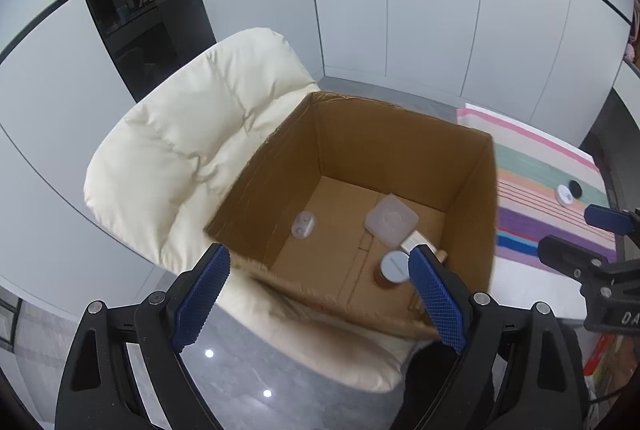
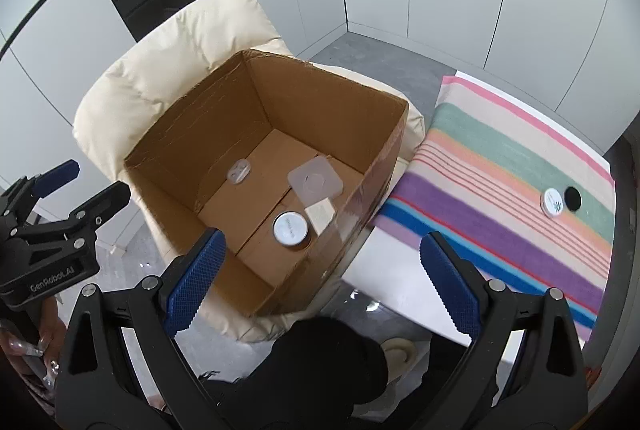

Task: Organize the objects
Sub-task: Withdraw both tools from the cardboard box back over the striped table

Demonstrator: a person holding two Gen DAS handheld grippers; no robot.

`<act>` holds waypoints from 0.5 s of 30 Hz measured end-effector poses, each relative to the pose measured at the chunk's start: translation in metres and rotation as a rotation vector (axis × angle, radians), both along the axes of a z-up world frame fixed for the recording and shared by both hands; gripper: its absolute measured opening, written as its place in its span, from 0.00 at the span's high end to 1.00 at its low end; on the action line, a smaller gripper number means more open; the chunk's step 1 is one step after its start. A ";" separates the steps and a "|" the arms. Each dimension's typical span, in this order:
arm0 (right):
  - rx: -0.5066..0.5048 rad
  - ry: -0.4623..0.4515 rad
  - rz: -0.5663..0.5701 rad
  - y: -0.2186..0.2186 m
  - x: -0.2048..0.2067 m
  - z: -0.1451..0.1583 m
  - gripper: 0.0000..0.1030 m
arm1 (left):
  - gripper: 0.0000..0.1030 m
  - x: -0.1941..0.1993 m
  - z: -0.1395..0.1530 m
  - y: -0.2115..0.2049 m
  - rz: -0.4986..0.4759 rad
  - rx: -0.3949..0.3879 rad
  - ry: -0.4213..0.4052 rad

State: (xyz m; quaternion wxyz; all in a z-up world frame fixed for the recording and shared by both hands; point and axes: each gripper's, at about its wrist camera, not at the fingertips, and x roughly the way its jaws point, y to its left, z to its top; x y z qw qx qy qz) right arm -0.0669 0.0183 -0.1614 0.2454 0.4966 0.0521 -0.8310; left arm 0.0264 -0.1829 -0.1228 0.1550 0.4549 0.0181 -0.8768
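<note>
- cardboard box (image 2: 192, 134): plain brown inside
- cushion (image 1: 192, 134): cream; padded
- cloth (image 2: 500, 166): stripes of pink, green, peach, purple, blue and red
- jar (image 2: 291, 228): amber with a silvery lid
- square lid (image 2: 315, 182): translucent white
- left gripper (image 1: 318, 304) and right gripper (image 2: 320, 296): black; jaws faced in textured blue

Brown jar (image 1: 390, 272) in cardboard box (image 1: 400, 146): right side hidden behind left gripper (image 1: 320, 294) finger, lid print too small to read. Small carton (image 2: 320, 216) half hidden under square translucent lid (image 2: 315, 181). Near box rim blurred. Red item (image 1: 600, 354) at right edge cut off, unidentifiable.
</note>
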 end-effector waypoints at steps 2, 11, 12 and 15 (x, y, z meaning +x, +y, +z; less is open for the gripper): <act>-0.004 0.006 -0.004 0.006 0.010 0.006 0.04 | 0.10 0.012 0.006 0.006 -0.013 0.004 0.004; -0.005 0.002 -0.029 0.033 0.055 0.018 0.04 | 0.07 0.066 0.012 0.028 -0.043 0.057 -0.022; 0.000 0.002 -0.028 0.037 0.061 0.017 0.04 | 0.07 0.071 0.011 0.030 -0.043 0.059 -0.023; 0.000 -0.009 -0.030 0.047 0.075 0.015 0.04 | 0.07 0.084 0.011 0.035 -0.041 0.057 -0.017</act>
